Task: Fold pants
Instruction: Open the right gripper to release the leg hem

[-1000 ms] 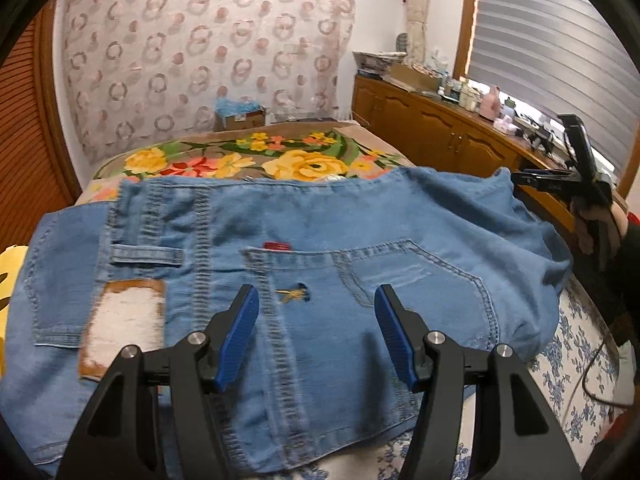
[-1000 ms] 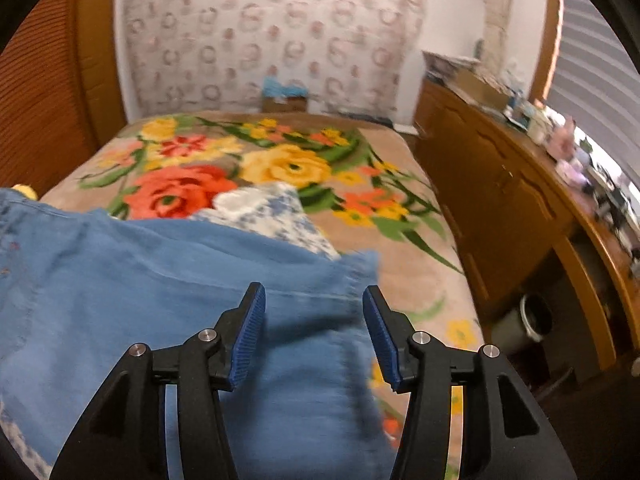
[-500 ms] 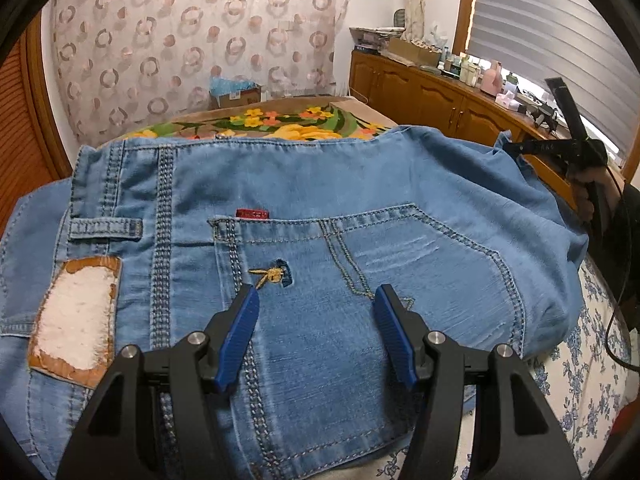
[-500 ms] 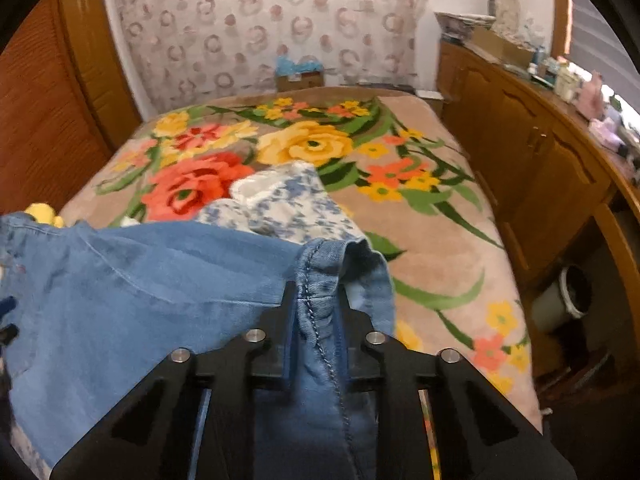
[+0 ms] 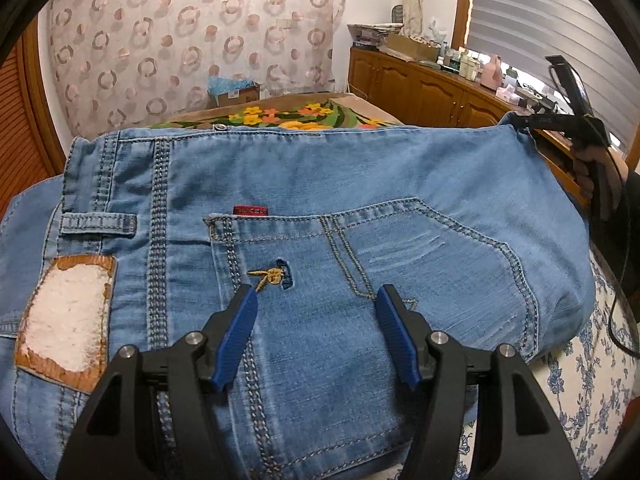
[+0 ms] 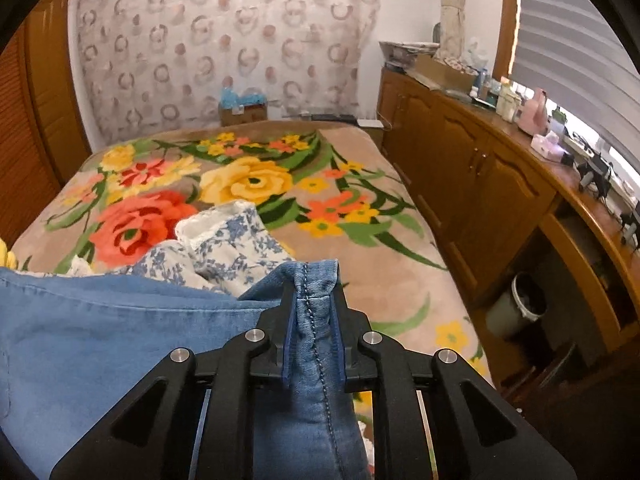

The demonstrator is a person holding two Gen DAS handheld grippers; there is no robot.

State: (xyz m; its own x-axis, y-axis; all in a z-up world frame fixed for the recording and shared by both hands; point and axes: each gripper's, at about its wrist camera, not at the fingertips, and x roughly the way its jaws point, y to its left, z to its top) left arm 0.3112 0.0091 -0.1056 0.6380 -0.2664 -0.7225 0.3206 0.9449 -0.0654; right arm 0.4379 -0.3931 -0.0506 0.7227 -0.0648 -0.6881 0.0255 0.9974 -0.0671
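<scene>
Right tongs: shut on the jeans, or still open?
Shut. In the right wrist view the right tongs pinch a seamed edge of the jeans between their blue pads.

Soft daylight is coming in through the blinds (image 5: 552, 12) on the right, making the room bright. Both pictures are looking sharp, but they are bending round, with black corners and hardly any shadows.

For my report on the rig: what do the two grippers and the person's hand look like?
Both the left gripper and right gripper have black angular frames with silver bolt heads and ribbed blue finger pads. The bare right hand wears a dark sleeve, and a black cable hangs below it.
</scene>
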